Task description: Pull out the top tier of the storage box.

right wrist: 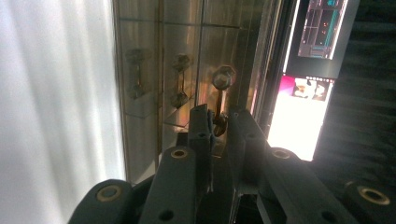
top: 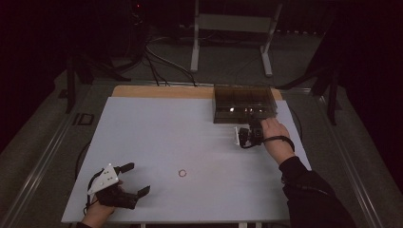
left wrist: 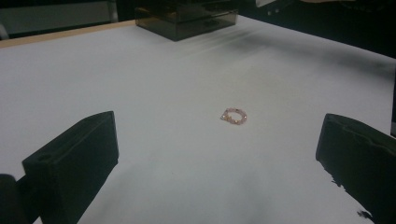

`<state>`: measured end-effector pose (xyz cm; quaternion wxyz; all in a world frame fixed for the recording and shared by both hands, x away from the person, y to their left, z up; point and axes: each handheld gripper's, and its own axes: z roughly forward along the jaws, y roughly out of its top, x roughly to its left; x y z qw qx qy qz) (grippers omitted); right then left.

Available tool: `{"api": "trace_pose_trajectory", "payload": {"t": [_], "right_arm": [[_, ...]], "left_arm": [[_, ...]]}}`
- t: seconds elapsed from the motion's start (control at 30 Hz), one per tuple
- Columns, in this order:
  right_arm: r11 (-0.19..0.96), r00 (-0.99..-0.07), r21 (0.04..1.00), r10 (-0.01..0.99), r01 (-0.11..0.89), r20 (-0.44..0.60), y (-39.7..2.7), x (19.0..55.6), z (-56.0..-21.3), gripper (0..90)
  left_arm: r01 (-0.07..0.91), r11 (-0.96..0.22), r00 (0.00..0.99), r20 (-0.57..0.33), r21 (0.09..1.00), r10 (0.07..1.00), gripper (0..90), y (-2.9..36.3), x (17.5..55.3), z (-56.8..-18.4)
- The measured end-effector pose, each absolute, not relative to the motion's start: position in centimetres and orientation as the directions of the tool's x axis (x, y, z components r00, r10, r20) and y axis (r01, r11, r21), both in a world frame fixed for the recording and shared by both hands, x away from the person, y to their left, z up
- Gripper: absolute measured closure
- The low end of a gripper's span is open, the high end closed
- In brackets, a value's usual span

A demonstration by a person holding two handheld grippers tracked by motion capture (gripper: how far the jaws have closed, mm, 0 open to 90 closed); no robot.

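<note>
- Pictured from the high view: dark smoked-plastic drawer box (top: 244, 103) at the far right of the white worktop (top: 157, 137), chosen here as the landmark for all places.
- Right claw (top: 250, 128) pressed against the front of the box, gripped by a hand (top: 274, 134) reaching in from the near right, sleeve dark.
- Seen along the right claw (right wrist: 219, 121) in its own view: jaws drawn nearly together and pinched on a small metal drawer handle (right wrist: 220, 100) on the box front (right wrist: 187, 60); two more handles of the same kind further along that front.
- Beaded bracelet (top: 182, 173), a small pink ring, lying flat on the bare worktop well short of the box and to its left, toward the near edge, touched by nothing.
- Left claw (top: 131, 179) resting low at the near left corner of the worktop, far from the box, jaws spread wide and holding nothing.
- From the left gripper view: bracelet (left wrist: 233, 115) ahead of the gaping left claw (left wrist: 219, 154), between the lines of its two black jaws but clear of both, box (left wrist: 187, 21) at the far edge beyond.
</note>
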<state>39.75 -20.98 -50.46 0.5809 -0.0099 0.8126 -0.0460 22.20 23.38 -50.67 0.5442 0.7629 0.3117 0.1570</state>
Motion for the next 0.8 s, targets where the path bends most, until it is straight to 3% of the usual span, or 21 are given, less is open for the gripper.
{"api": "trace_pose_trajectory", "payload": {"t": [0.47, 0.8], "right_arm": [[0.998, -0.343, -0.048, -0.035, 0.029, -0.939, -21.3, 39.7, -50.2, 80.3], [0.994, -0.397, 0.102, 0.110, 0.042, -0.911, -21.4, 39.1, -48.9, 61.8]], "left_arm": [[0.302, -0.210, 0.756, -0.099, 0.930, 0.647, 0.0, 23.3, 22.2, -50.6], [0.304, -0.212, 0.755, -0.099, 0.929, 0.648, 0.0, 23.4, 22.2, -50.7]]}}
